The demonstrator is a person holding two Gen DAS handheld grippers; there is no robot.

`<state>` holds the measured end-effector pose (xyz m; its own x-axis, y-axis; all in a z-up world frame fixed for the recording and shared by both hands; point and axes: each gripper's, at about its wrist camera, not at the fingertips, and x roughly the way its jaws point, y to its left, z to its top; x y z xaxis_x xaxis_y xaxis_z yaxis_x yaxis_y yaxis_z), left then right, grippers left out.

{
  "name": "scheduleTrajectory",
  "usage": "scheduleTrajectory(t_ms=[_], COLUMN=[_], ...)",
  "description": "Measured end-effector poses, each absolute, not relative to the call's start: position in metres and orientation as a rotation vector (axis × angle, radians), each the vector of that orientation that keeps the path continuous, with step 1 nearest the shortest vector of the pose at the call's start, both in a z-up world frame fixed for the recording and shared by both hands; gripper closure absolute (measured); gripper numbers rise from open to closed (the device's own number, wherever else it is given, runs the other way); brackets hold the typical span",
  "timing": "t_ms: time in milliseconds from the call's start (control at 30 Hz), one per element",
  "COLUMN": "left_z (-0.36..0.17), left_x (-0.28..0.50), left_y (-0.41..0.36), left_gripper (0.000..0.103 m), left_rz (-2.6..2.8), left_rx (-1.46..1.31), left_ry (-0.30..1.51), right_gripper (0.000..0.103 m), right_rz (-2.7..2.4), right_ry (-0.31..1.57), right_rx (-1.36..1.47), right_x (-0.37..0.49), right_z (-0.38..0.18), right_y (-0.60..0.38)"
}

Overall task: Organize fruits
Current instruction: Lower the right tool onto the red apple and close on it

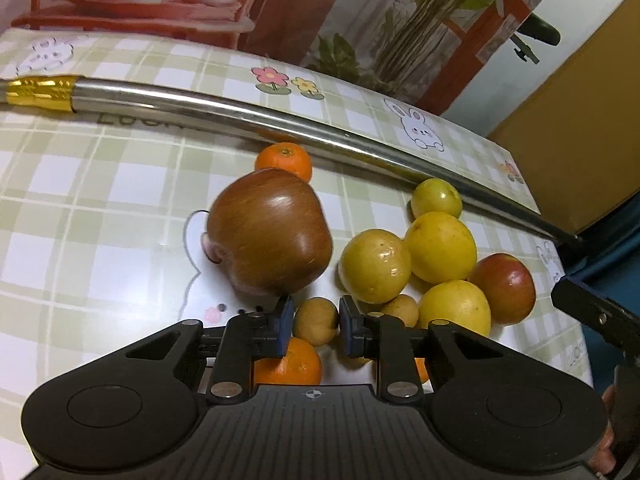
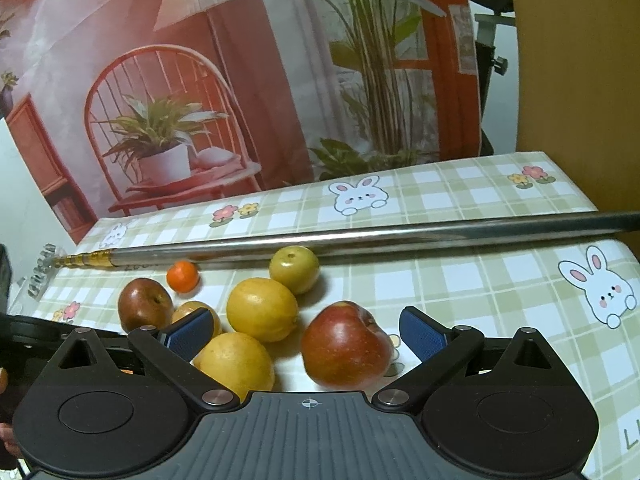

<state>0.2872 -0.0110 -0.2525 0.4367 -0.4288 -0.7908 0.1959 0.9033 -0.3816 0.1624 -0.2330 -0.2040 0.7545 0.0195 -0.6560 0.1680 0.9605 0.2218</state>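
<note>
Fruit cluster on the checked-cloth table [image 2: 460, 280], right wrist view. Long steel rod [image 2: 360, 236] lies across the far side. Small orange mandarin [image 2: 183, 276] nearest it; dark red apple [image 2: 144, 304] left; red-yellow apple [image 2: 346, 346] right, near; round yellow lemon [image 2: 262, 308] between them.

Dark apple [image 1: 270, 236]: motion-blurred ahead of our left gripper [image 1: 315, 322]; contact with its left pad unclear.
Orange [image 1: 294, 364]: beneath the left jaws, mostly hidden.
Steel pole [image 2: 360, 242]: we lose its right end at the frame edge.
</note>
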Motion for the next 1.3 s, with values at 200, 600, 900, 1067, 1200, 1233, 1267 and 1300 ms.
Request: scheduleTrajectory(t_ms=[200,600,900,1067,1200,1233,1267,1300], left_z=[-0.245,-0.232,-0.224,-0.216,-0.212,-0.212,-0.211,-0.211], left_x=[0.28,0.27,0.256,0.243,0.232,0.229,0.227,0.225], left_y=[-0.007,-0.003,0.007,0.011,0.011,0.012,0.012,0.013], left_gripper=[0.077,0.077,0.077,0.077,0.077,0.077,0.077,0.077], left_rz=[-0.407,-0.425,-0.42,-0.423,-0.424,-0.424,-0.424,-0.425], left_rx=[-0.24,-0.262,-0.276,-0.263,-0.248,-0.247,-0.247,-0.248], left_ry=[1.02,0.968,0.937,0.903,0.882,0.878,0.874,0.872], right_gripper=[0.004,0.015,0.015,0.018,0.02,0.022,0.032,0.036], right_rz=[-0.1,-0.101,-0.099,-0.099,-0.101,-0.101,-0.1,-0.093], right_ry=[0.726,0.735,0.756,0.766,0.749,0.744,0.742,0.742], right_rx=[0.278,0.294,0.386,0.461,0.521,0.529,0.534,0.537], right_x=[0.163,0.174,0.18,0.184,0.182,0.181,0.18,0.18], right_z=[-0.215,-0.235,-0.251,-0.261,-0.267,-0.267,-0.268,-0.268], right_y=[-0.242,-0.255,-0.266,-0.273,-0.279,-0.28,-0.28,-0.28])
